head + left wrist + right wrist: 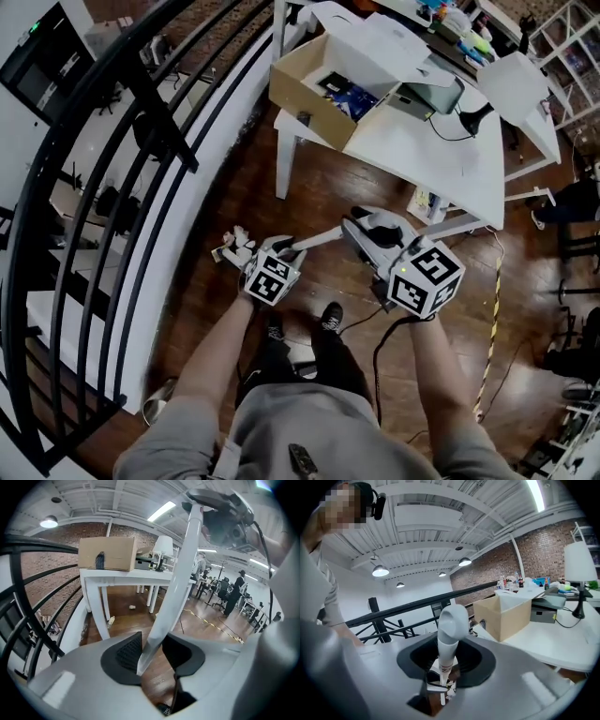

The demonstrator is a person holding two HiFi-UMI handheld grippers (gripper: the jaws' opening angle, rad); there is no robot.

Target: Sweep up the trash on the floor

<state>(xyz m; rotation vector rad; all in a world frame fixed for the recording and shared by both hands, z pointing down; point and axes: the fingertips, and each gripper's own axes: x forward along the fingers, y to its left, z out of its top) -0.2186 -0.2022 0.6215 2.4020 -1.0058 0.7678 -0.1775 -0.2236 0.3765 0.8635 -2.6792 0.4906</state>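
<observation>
You hold one long white handle (314, 236) with both tools. Your left hand-held gripper (152, 652) is clenched on its lower stretch. The flat shaft sits tight between the two dark pads and slants up and to the right toward your other hand. Your right hand-held gripper (446, 663) grasps the same handle near the top, with the rounded end (452, 620) sticking up past its jaws. From there the shaft runs down to a pale clump (234, 249) at your left side, too small to make out. The handle hangs tilted above the wooden floor (323, 187).

The trash lies ahead of you under the white worktop (422, 159). A small pale scrap (132, 606) sits on the bare boards between the legs, and a second piece (111, 619) lies just beside the near leg. A cardboard box (305, 98) stands open on the worktop, and a black railing (417, 604) runs along your left.
</observation>
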